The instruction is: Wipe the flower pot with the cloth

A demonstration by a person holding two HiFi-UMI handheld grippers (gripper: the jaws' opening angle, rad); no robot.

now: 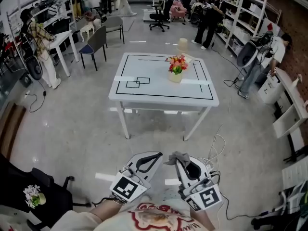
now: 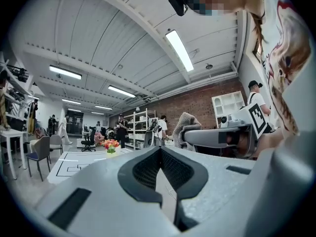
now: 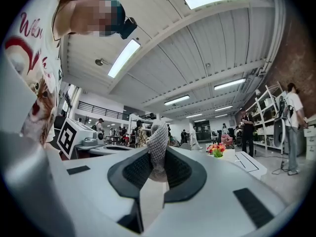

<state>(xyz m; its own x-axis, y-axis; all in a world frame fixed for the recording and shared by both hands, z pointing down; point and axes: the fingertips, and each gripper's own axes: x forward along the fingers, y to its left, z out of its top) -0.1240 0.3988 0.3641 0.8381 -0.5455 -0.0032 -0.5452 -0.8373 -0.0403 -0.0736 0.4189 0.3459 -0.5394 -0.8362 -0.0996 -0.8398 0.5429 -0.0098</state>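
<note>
A small pale flower pot (image 1: 176,76) with red and orange flowers stands on the white table (image 1: 144,93) well ahead of me; the pot (image 2: 110,145) shows far off in the left gripper view and the pot (image 3: 217,150) likewise in the right gripper view. My right gripper (image 1: 176,159) is shut on a grey knitted cloth (image 1: 179,157), which sticks up between the jaws as a cloth (image 3: 158,144) fold. My left gripper (image 1: 159,155) is shut and holds nothing; its gripper (image 2: 159,149) tips meet. Both are held low in front of my body, well short of the table.
Black tape outlines mark the table top. A white cable (image 1: 217,148) lies on the floor right of the table's legs. Chairs (image 1: 96,44) and desks stand at the left, white shelves (image 1: 250,13) at the right, several people at the back. A black chair with flowers (image 1: 33,195) sits lower left.
</note>
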